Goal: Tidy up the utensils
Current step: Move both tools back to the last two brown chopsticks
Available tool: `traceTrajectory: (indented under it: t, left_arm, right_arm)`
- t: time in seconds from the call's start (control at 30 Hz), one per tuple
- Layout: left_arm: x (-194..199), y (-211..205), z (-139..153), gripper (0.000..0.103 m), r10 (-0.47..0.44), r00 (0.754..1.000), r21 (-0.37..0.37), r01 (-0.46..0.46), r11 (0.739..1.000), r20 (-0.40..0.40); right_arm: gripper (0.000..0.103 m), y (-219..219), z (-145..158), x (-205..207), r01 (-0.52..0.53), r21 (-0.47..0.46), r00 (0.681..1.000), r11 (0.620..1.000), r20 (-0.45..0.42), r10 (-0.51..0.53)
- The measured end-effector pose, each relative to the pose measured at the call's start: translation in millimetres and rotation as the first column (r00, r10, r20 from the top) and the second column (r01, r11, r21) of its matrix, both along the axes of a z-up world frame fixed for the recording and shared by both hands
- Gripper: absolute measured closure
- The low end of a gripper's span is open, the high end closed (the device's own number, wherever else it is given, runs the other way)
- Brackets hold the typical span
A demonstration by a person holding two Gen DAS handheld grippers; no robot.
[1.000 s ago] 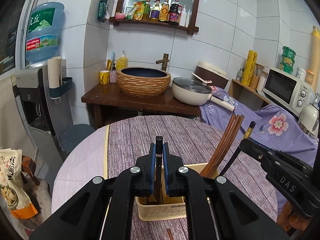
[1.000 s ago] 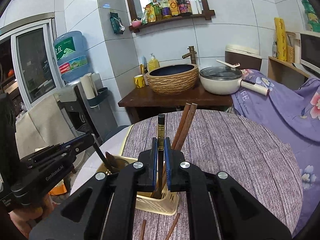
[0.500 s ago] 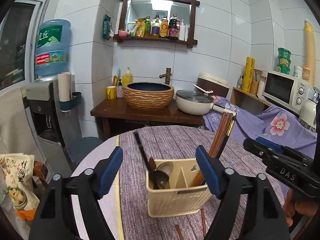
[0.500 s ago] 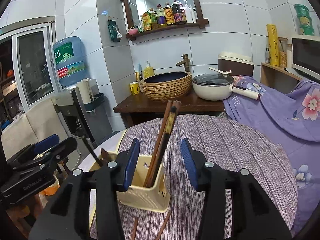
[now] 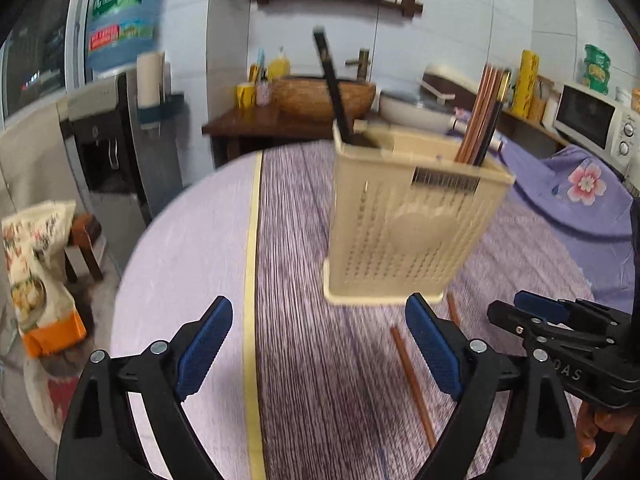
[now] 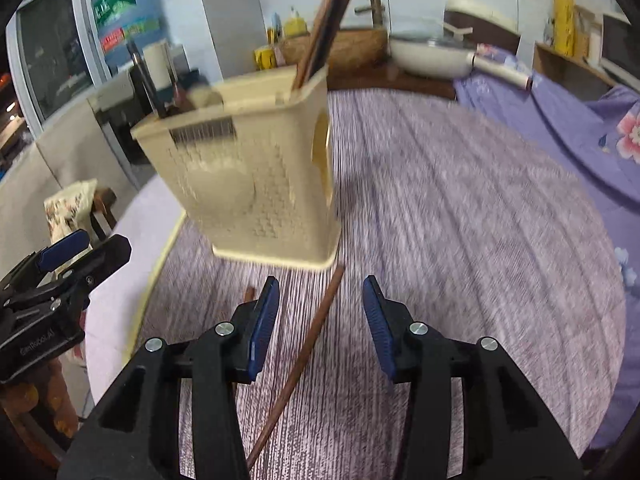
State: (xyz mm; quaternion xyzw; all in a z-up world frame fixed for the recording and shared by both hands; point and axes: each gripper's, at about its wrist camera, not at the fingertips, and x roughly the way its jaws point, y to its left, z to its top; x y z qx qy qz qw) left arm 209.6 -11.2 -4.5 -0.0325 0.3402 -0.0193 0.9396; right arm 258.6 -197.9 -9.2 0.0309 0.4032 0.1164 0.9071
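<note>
A round surface (image 5: 192,248) under a purple striped cloth fills the lower half of both views. On it, at centre in the left wrist view and upper left of centre in the right wrist view, stands a cream perforated utensil holder (image 5: 404,220) (blurred in both views). A bundle of brown chopsticks (image 5: 482,120) leans out of its right compartment, and a dark ladle handle (image 5: 332,84) rises from its left one. At the bottom of the left wrist view the left gripper (image 5: 318,344) has its fingers spreading wider, with only cloth between them. The right gripper (image 6: 318,320), at the bottom of the right wrist view, has its fingers closing; a loose brown chopstick (image 6: 304,356) lies on the cloth between them, untouched by the pads. A second loose chopstick (image 5: 412,380) lies just in front of the holder, lower right of centre in the left wrist view.
</note>
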Motion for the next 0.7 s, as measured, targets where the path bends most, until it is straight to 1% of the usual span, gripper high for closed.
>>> traceTrajectory:
  t: [0.07,0.13,0.2,0.27,0.4,0.43,0.53,0.6,0.7]
  left_arm:
    - [-2,1,-11,0.017,-0.002,1.000,-0.001,0.002,1.000,-0.029]
    - [-4,-1,-19,0.018,-0.009,0.999,0.011,0.009,1.000,-0.051]
    - [-7,-3,-25,0.018,-0.015,0.998,0.022,0.017,1.000,-0.063]
    - [-8,-5,-28,0.018,-0.025,0.997,0.027,0.027,0.999,-0.073]
    - [-10,-14,-33,0.020,-0.043,0.995,0.040,0.047,0.998,-0.086]
    - [-11,-17,-35,0.020,-0.051,0.995,0.046,0.056,0.997,-0.090]
    - [-12,-24,-40,0.021,-0.069,0.992,0.050,0.075,0.996,-0.105]
    - [-12,-28,-42,0.022,-0.081,0.990,0.043,0.086,0.995,-0.112]
    - [-12,-37,-44,0.023,-0.103,0.987,0.044,0.109,0.993,-0.121]
  right_arm:
    - [0.068,7,-17,4,-0.002,-0.019,0.999,1.000,-0.048,0.001]
    - [0.072,11,-30,9,0.010,-0.028,0.996,1.000,-0.088,-0.012]
    - [0.075,13,-36,14,0.019,-0.025,0.994,1.000,-0.108,-0.021]
    - [0.076,17,-42,18,0.027,-0.038,0.992,0.999,-0.123,-0.031]
    - [0.083,22,-54,26,0.041,-0.045,0.986,0.998,-0.158,-0.048]
    - [0.084,23,-54,27,0.051,-0.051,0.988,0.997,-0.146,-0.058]
    - [0.086,23,-53,30,0.062,-0.055,0.987,0.997,-0.147,-0.069]
    - [0.092,23,-53,31,0.064,-0.059,0.986,0.996,-0.148,-0.073]
    - [0.093,21,-53,34,0.065,-0.046,0.986,0.997,-0.151,-0.071]
